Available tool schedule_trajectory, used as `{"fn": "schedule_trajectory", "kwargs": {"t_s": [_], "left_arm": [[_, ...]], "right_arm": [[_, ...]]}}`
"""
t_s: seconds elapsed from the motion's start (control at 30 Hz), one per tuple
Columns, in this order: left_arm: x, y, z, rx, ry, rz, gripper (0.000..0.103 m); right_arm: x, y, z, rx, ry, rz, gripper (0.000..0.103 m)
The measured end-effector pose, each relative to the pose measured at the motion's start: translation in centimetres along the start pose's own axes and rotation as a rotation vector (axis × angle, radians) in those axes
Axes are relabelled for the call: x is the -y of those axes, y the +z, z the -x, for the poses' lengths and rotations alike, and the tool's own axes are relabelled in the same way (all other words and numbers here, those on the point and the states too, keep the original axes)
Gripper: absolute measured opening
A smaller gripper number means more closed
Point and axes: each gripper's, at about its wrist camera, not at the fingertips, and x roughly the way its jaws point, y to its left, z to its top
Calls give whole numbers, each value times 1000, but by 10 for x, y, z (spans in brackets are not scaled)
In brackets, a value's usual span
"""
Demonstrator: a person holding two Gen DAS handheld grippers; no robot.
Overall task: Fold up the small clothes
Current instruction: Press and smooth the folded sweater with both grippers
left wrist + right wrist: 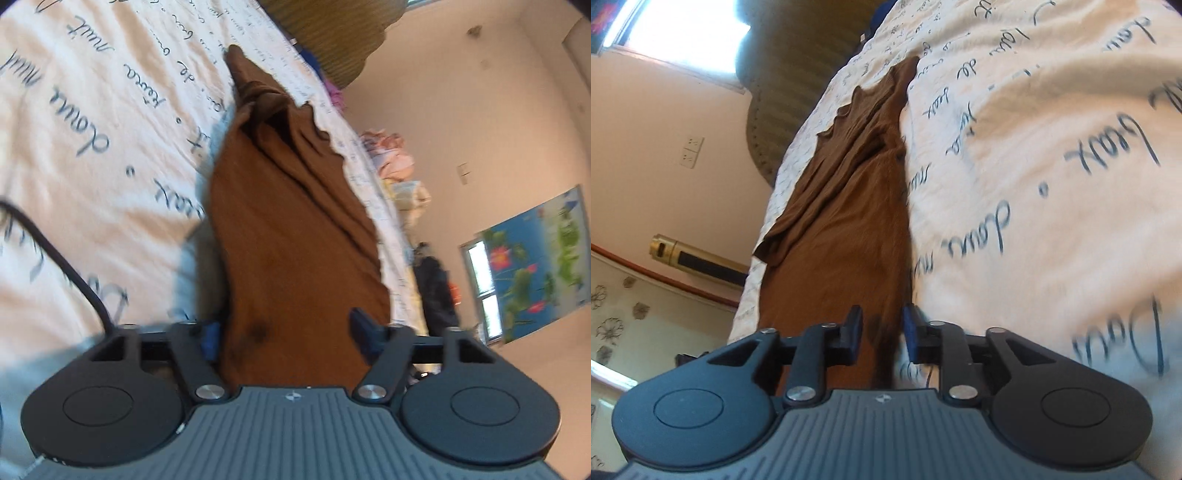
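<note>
A brown garment (288, 221) lies in a long, rumpled strip along the edge of a bed covered by a white sheet with dark handwriting print (92, 147). My left gripper (287, 336) stands open, its jaws wide apart with the garment's near end lying between them. In the right wrist view the same brown garment (842, 206) runs away along the sheet's (1034, 184) left edge. My right gripper (881, 332) is open by a narrow gap, and the near edge of the cloth sits between the fingers without being pinched.
An olive ribbed cushion or headboard (332, 33) stands at the bed's far end. A pile of pale clothes (391, 155) lies beyond the bed edge. A black cable (55, 251) crosses the sheet at left. A gold and black cylinder (698, 258) lies beside the bed.
</note>
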Motion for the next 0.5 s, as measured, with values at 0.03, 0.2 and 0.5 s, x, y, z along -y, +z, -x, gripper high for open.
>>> {"fn": "schedule_trajectory", "kwargs": {"t_s": [0.03,0.2,0.5], "left_arm": [[2,-8,1,1,-9,2,80],[19,-27,-9,-1,35,-61,68],[5,-31,-3,-29,179,-73,11]], "right_arm": [[0,-5,1,-15,20,-12,25],[-14,-22,-24,-125,54,-10,26],[-3,-36,-6,-75,-2,23,3]]}}
